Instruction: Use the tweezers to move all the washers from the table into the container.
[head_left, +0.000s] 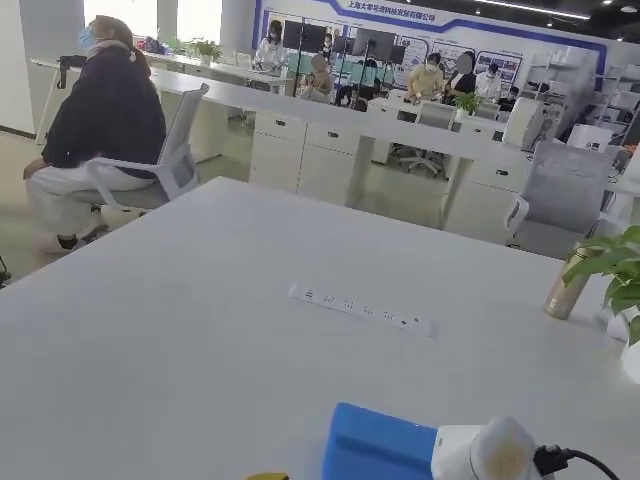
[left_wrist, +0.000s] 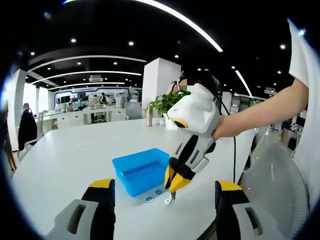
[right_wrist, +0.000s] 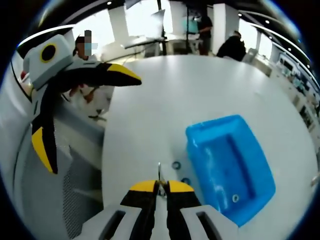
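A blue container (head_left: 378, 443) sits near the table's front edge, with a white gripper (head_left: 490, 452) just to its right. My right gripper (right_wrist: 160, 187) is shut on thin metal tweezers (right_wrist: 159, 172), whose tip points down at the table beside the container (right_wrist: 230, 170). Two washers (right_wrist: 176, 165) lie on the table by the tweezer tip, and one washer (right_wrist: 235, 198) lies inside the container. In the left gripper view, my left gripper (left_wrist: 165, 192) stands wide open, holding nothing, and faces the right gripper (left_wrist: 175, 182), the container (left_wrist: 142, 170) and washers (left_wrist: 149, 199). The left gripper (right_wrist: 95, 125) hangs open over the table's edge.
A white power strip (head_left: 362, 309) lies mid-table. A metal bottle (head_left: 565, 290) and a potted plant (head_left: 615, 275) stand at the right edge. Office chairs, desks and seated people lie beyond the table. A hand (left_wrist: 225, 131) holds the right gripper.
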